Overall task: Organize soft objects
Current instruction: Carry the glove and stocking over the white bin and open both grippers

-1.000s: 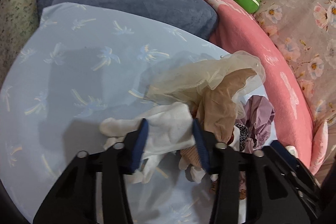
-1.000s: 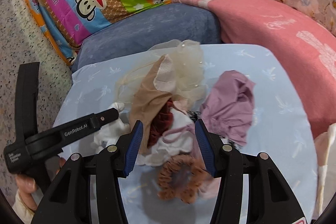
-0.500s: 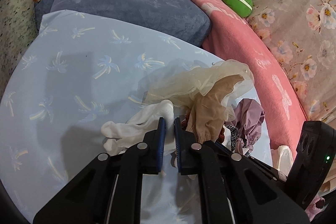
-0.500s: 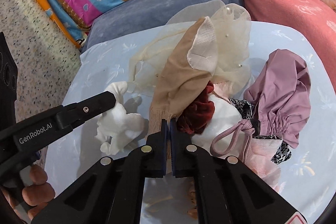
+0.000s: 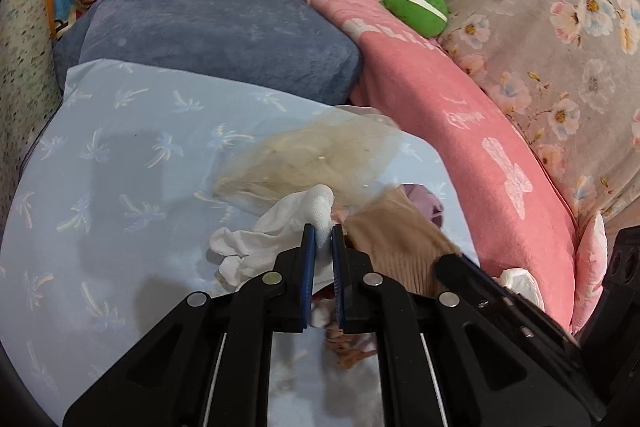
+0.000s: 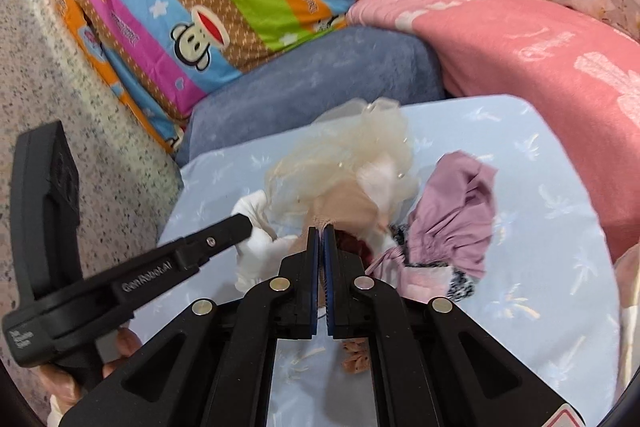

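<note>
Pinching a white glove [image 5: 276, 239] at lower centre of its view, the left hand-held gripper [image 5: 323, 233] has its jaws pressed on the cloth. Right of it, the right hand-held gripper [image 6: 321, 233] is clamped on a tan stocking [image 6: 344, 205]. Both pieces sit amid a pile on the pale blue sheet [image 5: 120, 167], with a mauve pouch [image 6: 456, 223] further right.

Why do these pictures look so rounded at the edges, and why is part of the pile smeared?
Both views come through a fisheye lens: black corners, bent edges. Left wrist view: the sheer cream fabric and beige stocking smear with motion, while the left gripper stays crisp and throws soft shadows on the blue sheet. Right wrist view: the same pile blurs; the right gripper is sharp. No glare.
</note>
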### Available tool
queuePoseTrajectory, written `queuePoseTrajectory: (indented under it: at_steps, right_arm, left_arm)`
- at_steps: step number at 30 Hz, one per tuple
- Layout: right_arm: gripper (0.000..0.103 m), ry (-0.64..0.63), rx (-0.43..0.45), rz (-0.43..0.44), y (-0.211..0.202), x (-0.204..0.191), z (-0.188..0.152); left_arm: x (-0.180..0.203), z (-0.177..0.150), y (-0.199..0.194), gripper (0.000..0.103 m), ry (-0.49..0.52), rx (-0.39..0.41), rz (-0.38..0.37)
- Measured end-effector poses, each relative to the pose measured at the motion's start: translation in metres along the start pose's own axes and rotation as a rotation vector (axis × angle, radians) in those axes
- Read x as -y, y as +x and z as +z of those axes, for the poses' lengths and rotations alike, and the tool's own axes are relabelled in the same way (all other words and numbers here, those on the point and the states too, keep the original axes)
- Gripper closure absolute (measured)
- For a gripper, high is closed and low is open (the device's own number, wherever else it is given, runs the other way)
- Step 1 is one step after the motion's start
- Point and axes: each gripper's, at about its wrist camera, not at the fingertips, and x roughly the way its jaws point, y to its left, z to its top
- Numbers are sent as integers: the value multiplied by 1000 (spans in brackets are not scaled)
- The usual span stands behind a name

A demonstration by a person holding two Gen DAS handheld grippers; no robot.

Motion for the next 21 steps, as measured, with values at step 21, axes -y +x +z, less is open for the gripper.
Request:
queuePoseTrajectory:
  at_steps: [21]
  right_arm:
    - [101, 143, 243, -152, -170, 126, -22]
  left_arm:
    - [165, -49, -3, 94, 272, -29, -137]
